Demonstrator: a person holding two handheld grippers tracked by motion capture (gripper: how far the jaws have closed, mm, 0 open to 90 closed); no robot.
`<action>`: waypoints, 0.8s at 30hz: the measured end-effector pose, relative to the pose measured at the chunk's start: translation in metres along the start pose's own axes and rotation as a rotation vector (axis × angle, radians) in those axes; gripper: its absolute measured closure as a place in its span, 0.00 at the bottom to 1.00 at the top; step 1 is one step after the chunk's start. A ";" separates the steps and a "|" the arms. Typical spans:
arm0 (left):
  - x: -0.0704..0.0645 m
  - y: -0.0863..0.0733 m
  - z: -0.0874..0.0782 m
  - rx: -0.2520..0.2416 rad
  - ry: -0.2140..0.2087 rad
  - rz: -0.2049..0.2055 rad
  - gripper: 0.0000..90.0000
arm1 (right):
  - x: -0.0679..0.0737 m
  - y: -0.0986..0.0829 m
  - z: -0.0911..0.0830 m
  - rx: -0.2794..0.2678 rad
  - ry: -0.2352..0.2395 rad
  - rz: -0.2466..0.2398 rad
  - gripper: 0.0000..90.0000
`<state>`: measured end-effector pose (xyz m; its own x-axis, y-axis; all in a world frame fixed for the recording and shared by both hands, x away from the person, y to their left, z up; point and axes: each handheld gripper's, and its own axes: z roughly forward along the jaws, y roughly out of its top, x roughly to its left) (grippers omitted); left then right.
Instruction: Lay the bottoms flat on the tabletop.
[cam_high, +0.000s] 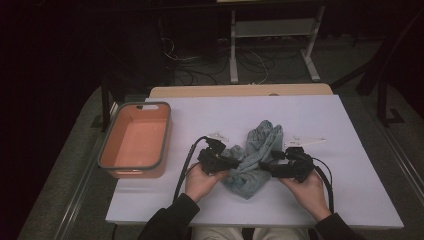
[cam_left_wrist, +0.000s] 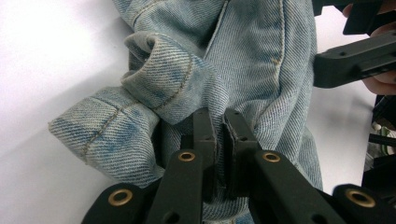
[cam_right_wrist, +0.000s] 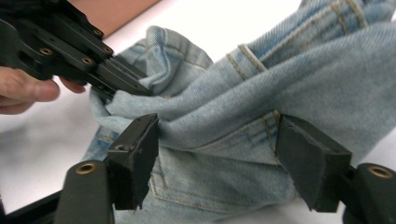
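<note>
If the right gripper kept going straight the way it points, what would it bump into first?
The crumpled light-blue denim jeans: the right gripper has open jaws already either side of a fold. Beyond it, probably the left gripper.

High view: above the table's (cam_high: 150, 200) near edge, facing forward-down. Gripper views: close, facing each other across the denim (cam_left_wrist: 261, 51).

text: none legible | labels: none | white tags on table possibly printed, too blurred

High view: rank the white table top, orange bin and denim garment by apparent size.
1. White rectangular table top, largest by far.
2. Orange plastic bin with grey rim.
3. Crumpled light-blue denim garment, somewhat smaller than the bin; the grippers cover part of it.
</note>
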<state>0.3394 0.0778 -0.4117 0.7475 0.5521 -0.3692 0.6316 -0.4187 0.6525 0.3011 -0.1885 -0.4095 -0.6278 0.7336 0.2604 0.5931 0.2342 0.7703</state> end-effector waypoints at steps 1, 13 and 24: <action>0.000 0.000 0.000 0.000 -0.001 0.001 0.94 | -0.001 -0.001 0.000 0.006 -0.004 0.005 0.37; -0.005 -0.001 0.005 0.012 0.006 0.036 0.95 | -0.009 0.000 0.009 0.031 0.015 0.068 0.52; -0.003 0.000 0.004 0.005 -0.003 0.030 0.95 | -0.014 0.004 0.017 0.083 0.088 0.096 0.92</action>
<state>0.3384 0.0734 -0.4133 0.7666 0.5371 -0.3518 0.6102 -0.4389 0.6596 0.3206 -0.1873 -0.4202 -0.6060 0.6971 0.3831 0.6898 0.2208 0.6895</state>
